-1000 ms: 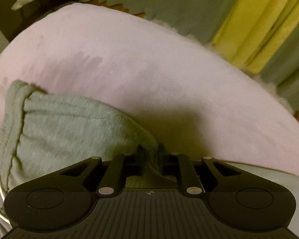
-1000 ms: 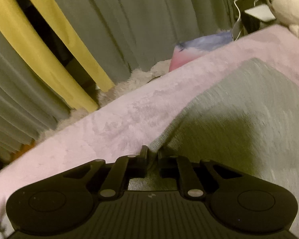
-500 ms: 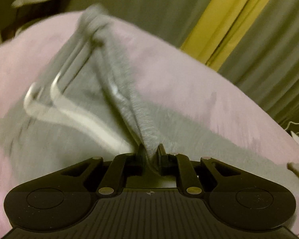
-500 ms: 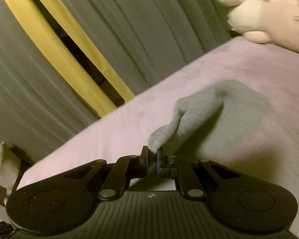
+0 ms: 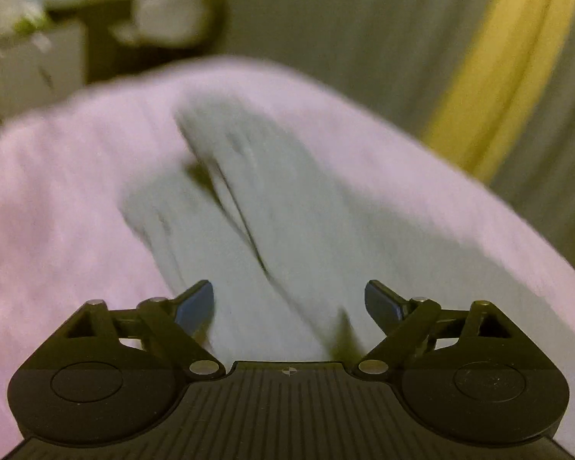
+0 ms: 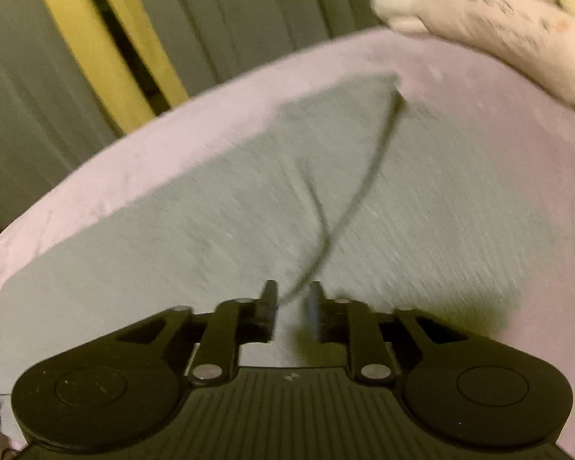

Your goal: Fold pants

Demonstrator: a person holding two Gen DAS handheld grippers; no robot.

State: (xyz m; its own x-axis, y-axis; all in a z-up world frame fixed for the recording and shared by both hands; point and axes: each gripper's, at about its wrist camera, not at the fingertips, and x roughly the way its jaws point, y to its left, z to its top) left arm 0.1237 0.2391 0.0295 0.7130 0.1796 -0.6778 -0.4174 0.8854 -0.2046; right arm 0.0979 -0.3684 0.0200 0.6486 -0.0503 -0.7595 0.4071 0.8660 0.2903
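The grey pants (image 5: 272, 222) lie on the pink bed cover (image 5: 57, 191), blurred by motion, with a dark fold line running down their middle. My left gripper (image 5: 289, 303) is wide open just above the cloth and holds nothing. In the right wrist view the pants (image 6: 421, 211) lie flat on the pink cover (image 6: 153, 153), one layer over another with a dark edge between. My right gripper (image 6: 292, 299) is partly open over that edge, with cloth showing in the gap and not pinched.
Grey and yellow curtains (image 5: 490, 76) hang behind the bed. A plush toy (image 6: 479, 11) lies at the far right of the bed. Furniture with pale items (image 5: 57, 38) stands at the back left.
Both grippers have let go of the pants and opened. The lifted cloth has dropped flat onto the lower layer. Both views are now blurred by motion.
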